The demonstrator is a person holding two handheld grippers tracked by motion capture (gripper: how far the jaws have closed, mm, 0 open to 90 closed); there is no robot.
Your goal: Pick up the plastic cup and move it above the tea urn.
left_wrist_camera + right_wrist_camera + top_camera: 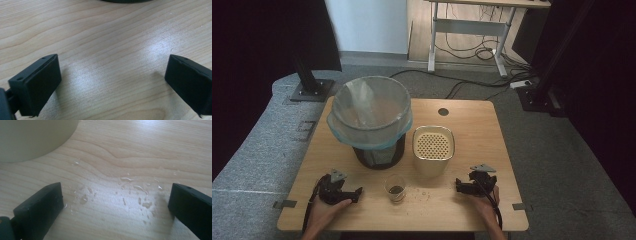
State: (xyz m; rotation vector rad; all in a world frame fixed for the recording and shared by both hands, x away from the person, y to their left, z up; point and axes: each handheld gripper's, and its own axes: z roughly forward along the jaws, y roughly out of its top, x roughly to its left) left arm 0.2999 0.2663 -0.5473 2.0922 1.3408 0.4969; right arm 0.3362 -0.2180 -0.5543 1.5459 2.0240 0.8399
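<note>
A small clear glass cup point(395, 188) with dark residue in its bottom stands near the table's front edge, between the two grippers. My left gripper point(357, 192) rests on the wood to the cup's left, open, its black jaws wide apart over bare wood point(110, 75). My right gripper point(459, 186) rests to the cup's right, also open, with nothing between its jaws. Water droplets point(132, 187) lie on the wood between the right jaws. A cream square container point(433, 148) with a perforated top stands behind the cup; its side point(32, 137) shows in the right gripper view.
A black mesh bin point(374, 120) lined with a clear plastic bag stands at the table's back left. A round cable hole point(443, 111) sits near the far edge. Small crumbs or drops point(422, 192) speckle the wood right of the cup. Grey carpet surrounds the table.
</note>
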